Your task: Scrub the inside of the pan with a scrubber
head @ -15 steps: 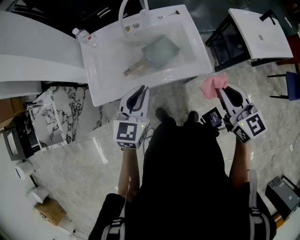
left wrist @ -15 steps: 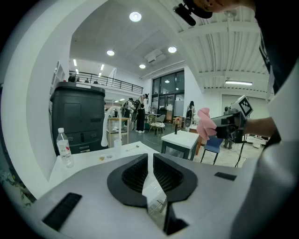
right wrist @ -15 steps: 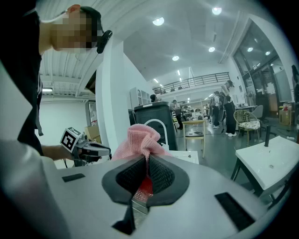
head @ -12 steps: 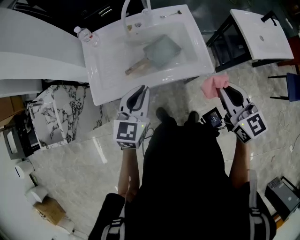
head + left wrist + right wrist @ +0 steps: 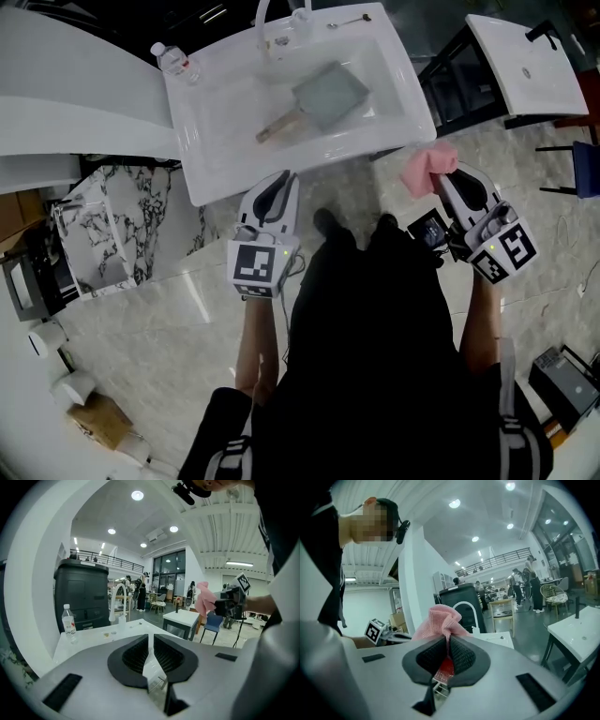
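A square grey-green pan (image 5: 326, 97) with a wooden handle (image 5: 276, 128) lies in the white sink (image 5: 211, 141) at the top of the head view. My left gripper (image 5: 282, 178) hovers in front of the sink's near edge, shut with nothing between its jaws (image 5: 151, 637). My right gripper (image 5: 444, 178) is held out to the right of the sink, shut on a pink mesh scrubber (image 5: 426, 169). That scrubber (image 5: 440, 619) bunches up above the closed jaws of the right gripper (image 5: 446, 640). The pan is hidden in both gripper views.
A water bottle (image 5: 174, 61) stands on the sink's left rim and a faucet (image 5: 273, 17) rises at its back. A second white basin (image 5: 525, 61) on a dark frame is to the right. A marbled cabinet (image 5: 103, 225) is to the left. People stand far off in the hall.
The sink and pan sit slightly further right in the head view. Both grippers keep their places and their grip.
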